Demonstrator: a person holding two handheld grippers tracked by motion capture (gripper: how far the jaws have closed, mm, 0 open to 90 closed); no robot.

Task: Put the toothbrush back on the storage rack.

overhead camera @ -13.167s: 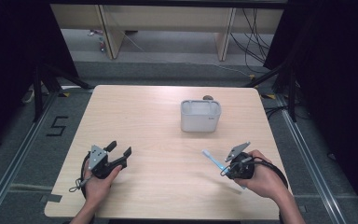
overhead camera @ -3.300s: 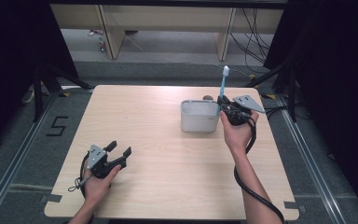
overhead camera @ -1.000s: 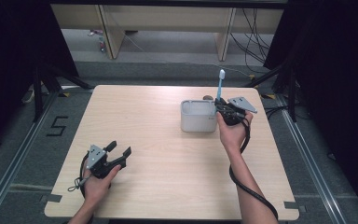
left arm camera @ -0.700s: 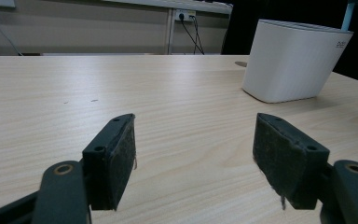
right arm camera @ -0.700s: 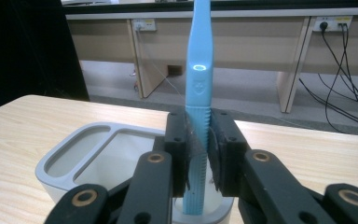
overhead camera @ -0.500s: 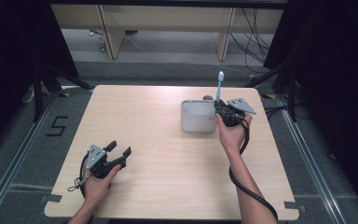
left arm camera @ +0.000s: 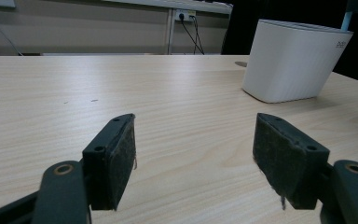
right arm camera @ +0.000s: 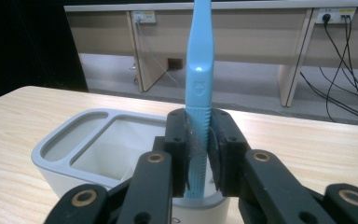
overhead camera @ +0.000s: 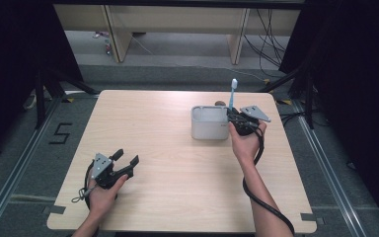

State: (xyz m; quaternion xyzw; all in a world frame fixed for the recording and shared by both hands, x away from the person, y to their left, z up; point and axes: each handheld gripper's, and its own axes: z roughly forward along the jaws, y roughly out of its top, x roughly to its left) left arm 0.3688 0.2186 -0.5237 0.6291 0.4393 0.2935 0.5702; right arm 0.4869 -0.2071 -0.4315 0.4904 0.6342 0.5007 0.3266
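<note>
A light blue toothbrush [right arm camera: 199, 84] stands upright, clamped between the pads of my right gripper [right arm camera: 198, 154], which is shut on its handle. Its lower end hangs over the right end of a white two-compartment holder [right arm camera: 65, 140]. From above, the toothbrush [overhead camera: 233, 94] rises beside the holder [overhead camera: 208, 123] at the table's far right, with the right gripper [overhead camera: 238, 118] against the holder's right side. My left gripper [overhead camera: 128, 160] rests open on the table at the front left, nothing between its pads [left arm camera: 121, 158]. The holder [left arm camera: 293, 60] stands far ahead of it.
The wooden table [overhead camera: 177, 173] has broad bare surface between the two hands. A cable [overhead camera: 264, 197] trails from the right gripper along the forearm. Behind the table stand a wooden bench's legs [overhead camera: 118, 34] and loose cables [overhead camera: 271, 24] on the floor.
Since long ago the right gripper lifted the toothbrush from the table's front right to the holder. Over the last second it has sunk slightly beside the holder. The left gripper has stayed put.
</note>
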